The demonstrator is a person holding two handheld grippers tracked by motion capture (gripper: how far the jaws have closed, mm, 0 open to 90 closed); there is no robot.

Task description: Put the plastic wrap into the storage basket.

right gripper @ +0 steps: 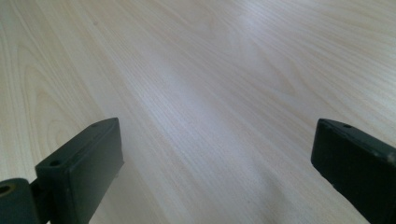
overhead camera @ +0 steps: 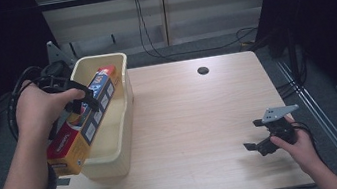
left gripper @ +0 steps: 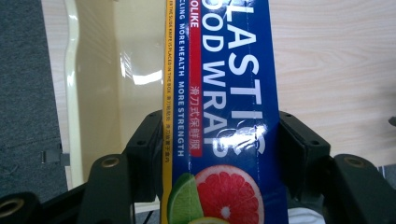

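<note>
Pale wood grain covers the one surface (overhead camera: 203,135) in front of you, with a single dark round hole (overhead camera: 203,70) near its far edge. Next in size is one cream plastic bin (overhead camera: 123,126), standing along the left side of the surface, its long side running away from you. One long box of plastic food wrap (overhead camera: 87,124) comes after that: blue, yellow and red, printed with a cut grapefruit and a lime. It slants over the bin, its far end down inside the bin near the far wall, its near end raised and sticking out past the bin's near left rim.

You hold two tools. Your left tool (overhead camera: 76,100) is clamped on the box of plastic food wrap about midway along its length; in the left gripper view the two black jaws press on the box's two opposite narrow sides, and the box (left gripper: 224,116) runs straight up between them, with the bin's inner wall (left gripper: 98,70) to one side and bare wood to the other.

Your right tool (overhead camera: 252,135) rests low over the near right part of the surface, well apart from the bin and the box. Its jaws stand wide apart, with bare wood grain (right gripper: 210,116) between them.
</note>
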